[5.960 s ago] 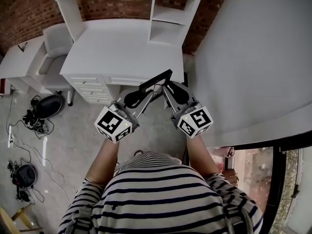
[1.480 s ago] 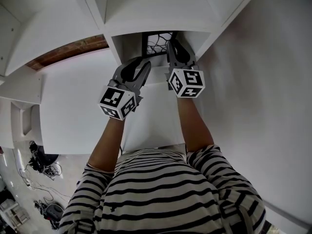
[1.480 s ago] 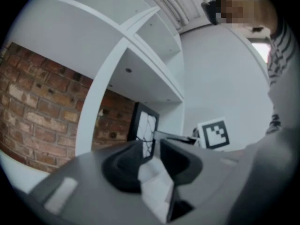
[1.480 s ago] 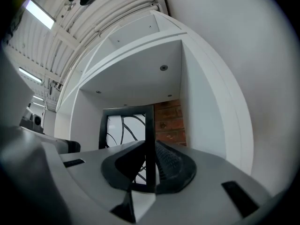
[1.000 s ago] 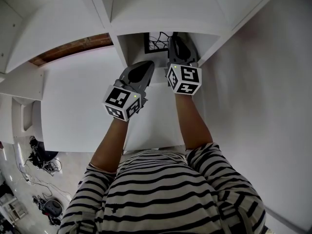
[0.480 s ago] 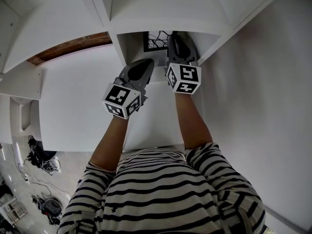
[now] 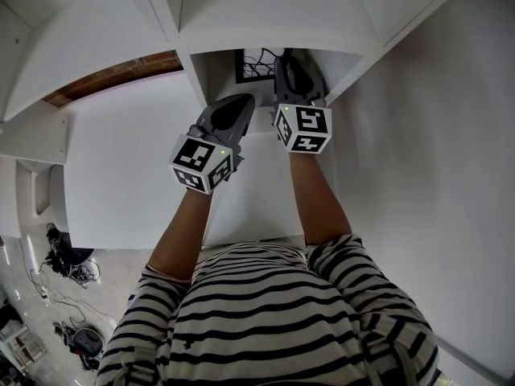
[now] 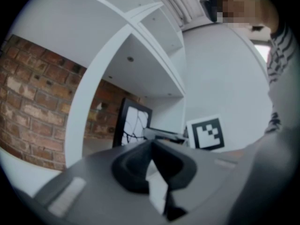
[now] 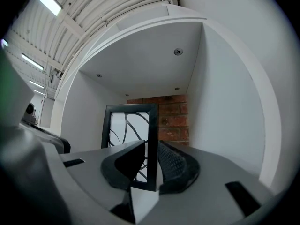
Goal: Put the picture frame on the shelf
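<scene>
The black picture frame [image 7: 256,64] with a white, branch-patterned picture stands upright inside a cubby of the white shelf [image 7: 211,77]. My right gripper [image 7: 280,61] reaches into the cubby and is shut on the frame's right edge. In the right gripper view that edge of the frame [image 9: 129,135] runs between the pads of the right gripper [image 9: 152,150]. My left gripper [image 7: 245,103] is shut and empty, in front of the cubby's left side and clear of the frame. In the left gripper view the frame [image 8: 133,124] stands beyond the closed left gripper [image 8: 152,145].
The white desk top [image 7: 121,163] spreads below the shelf, and a white wall [image 7: 418,159] closes off the right. Brick wall [image 7: 113,77] shows behind the open shelf bay on the left. The cubby's side walls [image 9: 220,121] stand close round the frame.
Six seconds ago both grippers carried the frame toward the desk. It now stands in the cubby; the left gripper has drawn back from it. Over the last second nothing visibly moved.
</scene>
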